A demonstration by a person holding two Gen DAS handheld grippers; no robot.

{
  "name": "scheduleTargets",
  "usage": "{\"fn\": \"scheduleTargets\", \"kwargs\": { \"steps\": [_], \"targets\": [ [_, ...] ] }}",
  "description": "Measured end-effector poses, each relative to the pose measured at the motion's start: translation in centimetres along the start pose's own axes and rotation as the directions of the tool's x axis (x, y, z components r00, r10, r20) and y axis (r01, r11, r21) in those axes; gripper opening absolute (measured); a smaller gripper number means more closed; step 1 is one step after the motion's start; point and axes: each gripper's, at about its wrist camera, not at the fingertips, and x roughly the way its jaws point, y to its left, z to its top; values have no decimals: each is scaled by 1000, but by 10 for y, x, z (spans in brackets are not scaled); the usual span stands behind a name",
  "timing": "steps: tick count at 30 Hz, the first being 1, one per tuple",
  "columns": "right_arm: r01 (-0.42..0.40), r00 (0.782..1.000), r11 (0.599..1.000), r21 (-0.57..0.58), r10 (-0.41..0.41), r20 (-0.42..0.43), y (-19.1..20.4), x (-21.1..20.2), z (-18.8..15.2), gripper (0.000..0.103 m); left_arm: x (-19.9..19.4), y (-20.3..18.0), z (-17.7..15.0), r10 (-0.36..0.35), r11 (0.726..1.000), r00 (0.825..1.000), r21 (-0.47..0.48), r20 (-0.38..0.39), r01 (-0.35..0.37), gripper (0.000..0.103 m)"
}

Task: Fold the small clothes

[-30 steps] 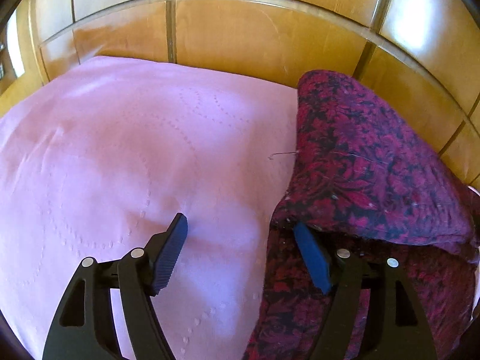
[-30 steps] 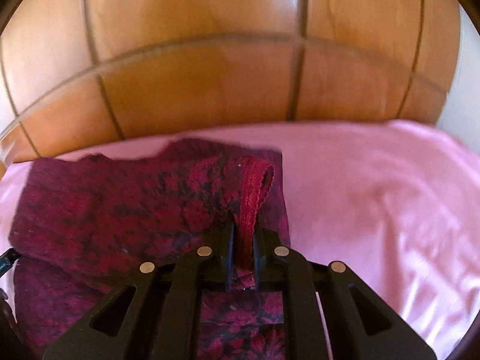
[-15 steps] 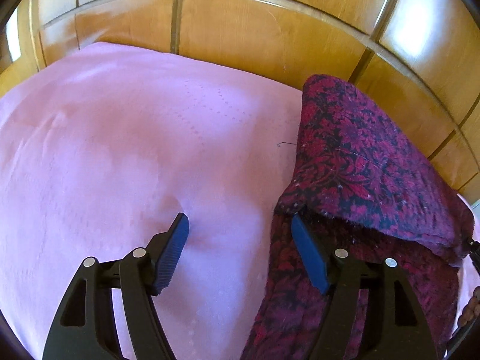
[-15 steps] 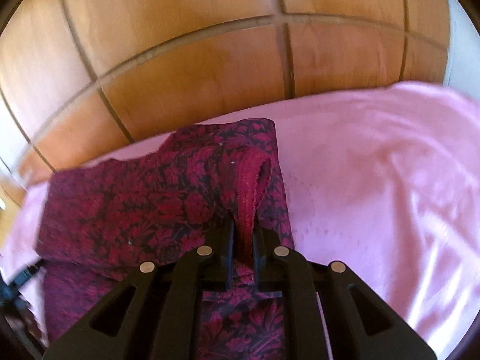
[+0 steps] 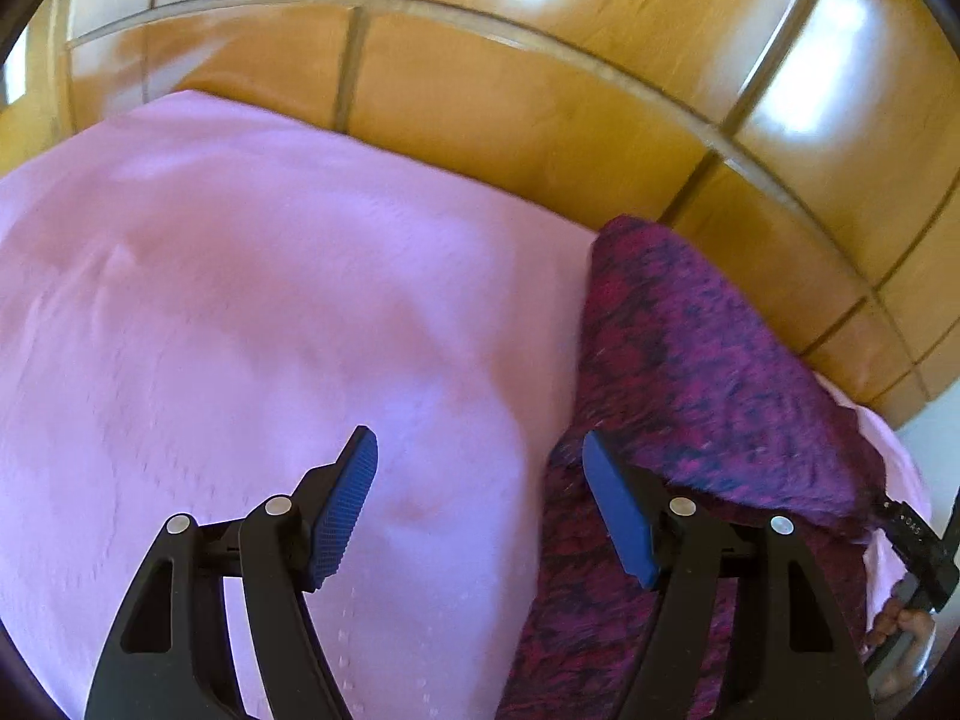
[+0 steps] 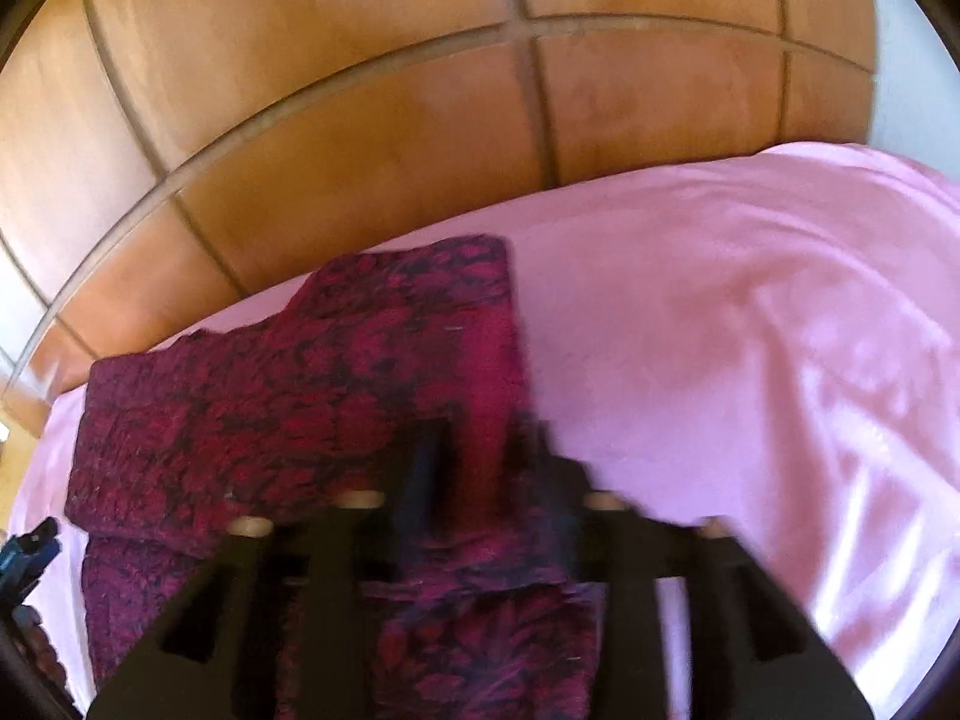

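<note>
A dark red and black patterned garment (image 5: 708, 372) lies on a pink sheet (image 5: 252, 312), its top part folded over the lower part. My left gripper (image 5: 480, 450) stands open above the sheet, its right finger over the garment's left edge and nothing between the pads. In the right wrist view the same garment (image 6: 288, 396) lies folded. My right gripper (image 6: 480, 450) is blurred with its jaws opening; the garment's red edge (image 6: 492, 360) lies in the gap, loose from the pads.
A wooden panelled headboard (image 5: 540, 108) runs along the far side of the pink sheet (image 6: 750, 330). At the lower right of the left wrist view the other gripper's black tip (image 5: 912, 540) and a hand (image 5: 906, 624) show. Bare sheet spreads left of the garment.
My right gripper, earlier shut on the garment's red edge, has parted and let it drop flat. My left gripper has lifted and drawn back from the garment, staying open.
</note>
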Motion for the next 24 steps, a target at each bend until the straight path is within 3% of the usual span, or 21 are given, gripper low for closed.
{"fn": "scheduleTargets", "kwargs": {
  "steps": [4, 7, 11, 15, 19, 20, 21, 22, 24],
  "targets": [
    [17, 995, 1000, -16, -15, 101, 2, -31, 5, 53, 12, 5, 25, -137, 989, 990, -67, -37, 134, 71],
    [-29, 989, 996, -80, 40, 145, 17, -47, 5, 54, 31, 7, 46, -217, 968, 974, -143, -68, 206, 71],
    [-47, 990, 980, -194, 71, 120, 50, -35, 1, 55, 59, 0, 66, -324, 931, 939, -212, -112, 296, 71],
    [-42, 994, 973, -225, 63, 87, 60, -17, -1, 55, 80, -15, 82, -394, 904, 909, -239, -136, 355, 71],
    [-27, 997, 973, -231, 42, 62, 60, 1, -1, 55, 106, -34, 91, -402, 905, 897, -230, -182, 359, 69],
    [-24, 997, 972, -235, 39, 60, 60, 2, -2, 55, 112, -39, 92, -395, 910, 898, -217, -193, 353, 61],
    [-20, 998, 970, -244, 35, 59, 62, 6, -3, 55, 113, -43, 91, -381, 918, 903, -198, -197, 344, 39],
    [-18, 998, 968, -251, 33, 58, 65, 10, -4, 55, 111, -47, 90, -343, 935, 921, -161, -186, 315, 31],
    [-24, 998, 965, -263, 39, 52, 68, 14, -9, 56, 107, -50, 85, -295, 953, 944, -120, -148, 279, 24]
  ]
}}
